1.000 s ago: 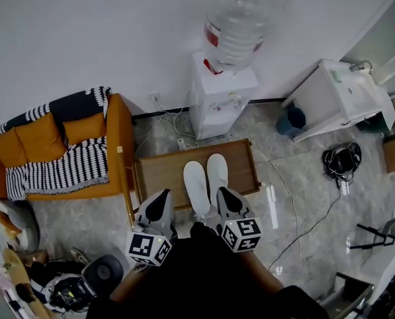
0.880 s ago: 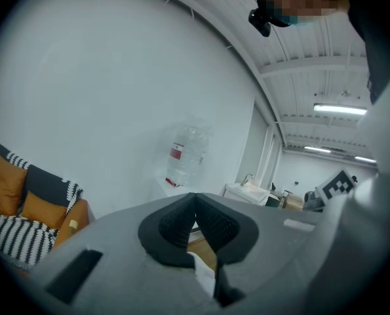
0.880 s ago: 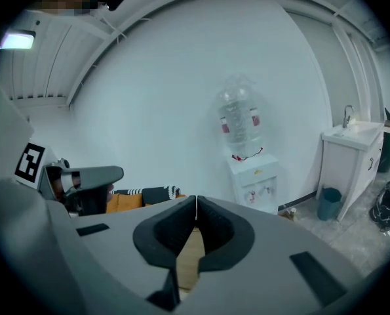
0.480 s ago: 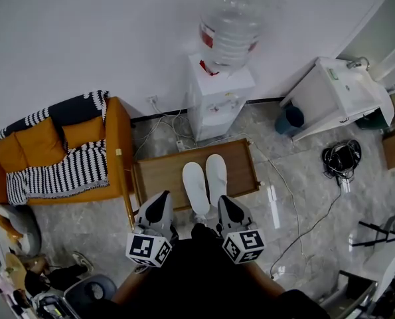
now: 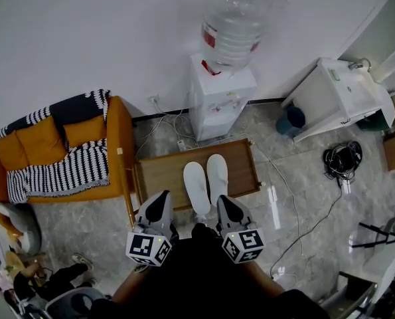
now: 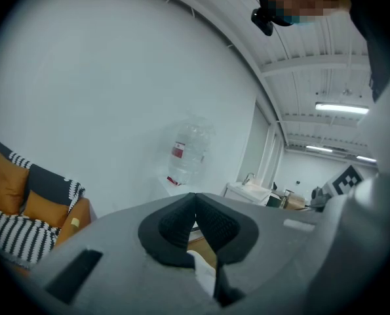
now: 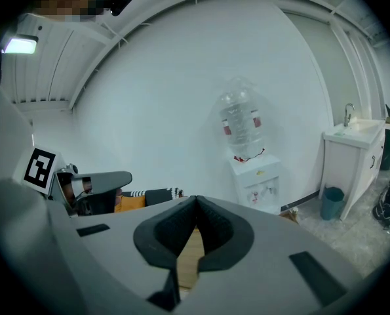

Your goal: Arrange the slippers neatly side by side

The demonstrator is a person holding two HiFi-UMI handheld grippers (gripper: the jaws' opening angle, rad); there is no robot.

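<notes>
Wooden tray [image 5: 158, 171] with slippers [image 5: 196, 186], marble floor [image 5: 91, 224]

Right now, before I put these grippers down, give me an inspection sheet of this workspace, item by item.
Surface: low wooden table, holding the slippers.
Job's things: two white slippers, close together and parallel on the table.
Clutter: mixed floor items at lower left, too small to name.
Grippers: left gripper and right gripper both shut, nothing held.
Cables: white leads by the wall; black cable bundle on the floor at right.
Surroundings: water dispenser, orange sofa, white sink unit.
</notes>
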